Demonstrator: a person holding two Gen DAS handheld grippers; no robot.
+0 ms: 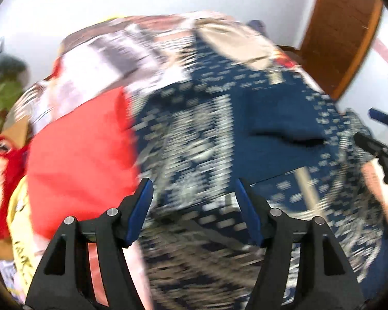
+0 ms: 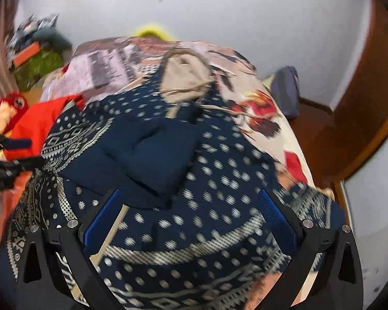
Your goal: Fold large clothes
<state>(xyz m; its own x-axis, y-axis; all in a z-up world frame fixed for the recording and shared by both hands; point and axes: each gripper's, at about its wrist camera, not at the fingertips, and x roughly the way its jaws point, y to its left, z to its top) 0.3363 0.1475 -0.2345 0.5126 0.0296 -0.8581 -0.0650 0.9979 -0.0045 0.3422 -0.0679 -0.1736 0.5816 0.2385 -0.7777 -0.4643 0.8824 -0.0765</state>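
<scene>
1. A large navy-blue garment (image 2: 214, 170) printed with pale dots and geometric bands lies spread over a bed covered by a colourful printed sheet (image 2: 261, 108), reaching from the bed's near edge up toward its far end.
2. On the middle of the garment rests a plain dark-blue folded part (image 2: 157, 152); whether it is a sleeve or a separate piece I cannot tell.
3. Near the bed's far end the garment's beige inner lining (image 2: 183, 75) shows at what looks like the neck opening, with thin beige cords trailing across it.
4. The left gripper (image 1: 194, 188), black with blue pads, hangs over the garment's left side near the bed's near edge. Its fingers stand apart with nothing between them, and the pads press on nothing.
5. The right gripper (image 2: 191, 204) hangs over the garment's patterned band at the near edge. Its fingers are spread wide, with cloth below them but none clamped.
6. A plain bright-red cloth (image 1: 85, 155) lies along the bed's left edge, just beside the navy garment and touching its border.
7. A red plush toy with a pale face (image 2: 7, 113) sits past the red cloth at the left edge.
8. A brown wooden door (image 1: 341, 31) stands beyond the bed's far right corner, against a white wall.
9. The left wrist view is heavily blurred, so fine pattern there is unclear.
</scene>
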